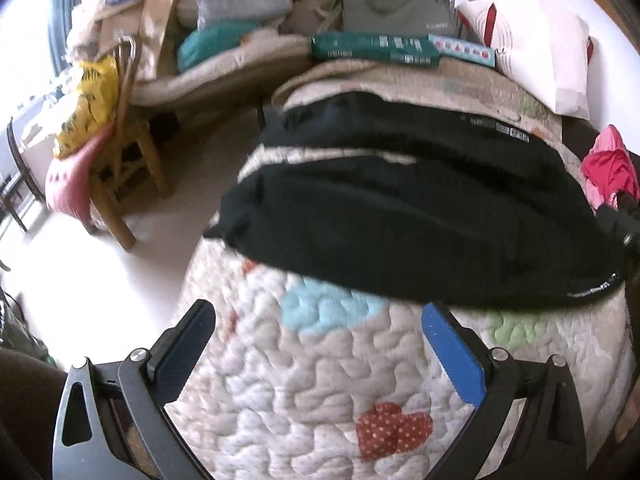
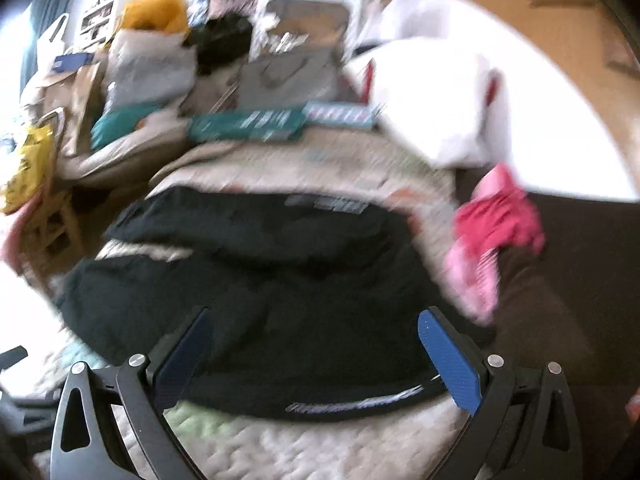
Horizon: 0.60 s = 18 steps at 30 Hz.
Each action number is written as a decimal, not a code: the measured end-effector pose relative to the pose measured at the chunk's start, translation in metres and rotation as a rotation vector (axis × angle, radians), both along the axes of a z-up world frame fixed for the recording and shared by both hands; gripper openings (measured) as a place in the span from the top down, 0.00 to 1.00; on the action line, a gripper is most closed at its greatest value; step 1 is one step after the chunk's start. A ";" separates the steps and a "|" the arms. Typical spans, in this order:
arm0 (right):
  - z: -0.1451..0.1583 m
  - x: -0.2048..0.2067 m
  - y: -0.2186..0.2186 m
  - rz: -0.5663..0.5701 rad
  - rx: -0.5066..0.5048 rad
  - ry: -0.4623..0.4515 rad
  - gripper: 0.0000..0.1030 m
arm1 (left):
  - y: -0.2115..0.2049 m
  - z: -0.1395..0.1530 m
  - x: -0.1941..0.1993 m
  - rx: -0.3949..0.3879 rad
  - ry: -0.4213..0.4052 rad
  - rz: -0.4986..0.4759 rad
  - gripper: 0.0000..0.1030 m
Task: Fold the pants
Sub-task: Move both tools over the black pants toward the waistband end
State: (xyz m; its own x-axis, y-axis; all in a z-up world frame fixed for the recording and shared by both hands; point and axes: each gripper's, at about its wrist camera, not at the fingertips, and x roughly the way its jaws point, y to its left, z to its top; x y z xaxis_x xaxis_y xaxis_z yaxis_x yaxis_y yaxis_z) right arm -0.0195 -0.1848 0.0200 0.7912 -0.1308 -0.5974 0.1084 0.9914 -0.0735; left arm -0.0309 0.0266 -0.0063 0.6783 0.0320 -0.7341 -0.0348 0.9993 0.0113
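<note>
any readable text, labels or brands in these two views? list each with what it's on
No text can be read for certain.
Black pants: white tag print near the far edge and white print along the near hem, too small to read.
Green box: white label blocks, too small.
Light blue box: red characters, illegible.
Grey bag: small pale logo, unreadable.
Right wrist view: all print is motion-blurred.

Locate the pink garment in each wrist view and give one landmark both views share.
Left wrist: the pink garment sits at the far right edge, beyond the right end of the black pants.
Right wrist: the pink garment lies right of centre, blurred, just right of the black pants and below the white pillow.
Shared landmark: the green box on the far side of the quilt.
</note>
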 end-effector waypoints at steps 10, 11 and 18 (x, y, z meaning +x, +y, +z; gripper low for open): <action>0.005 -0.001 0.010 0.009 -0.091 -0.016 0.00 | -0.005 0.049 0.013 0.066 -0.090 -0.015 0.00; 0.008 0.002 0.008 0.018 -0.087 -0.007 0.00 | -0.007 0.053 0.017 0.085 -0.091 -0.022 0.00; 0.031 0.029 -0.009 0.074 -0.054 0.030 0.00 | -0.007 0.064 0.057 0.061 -0.050 -0.113 0.00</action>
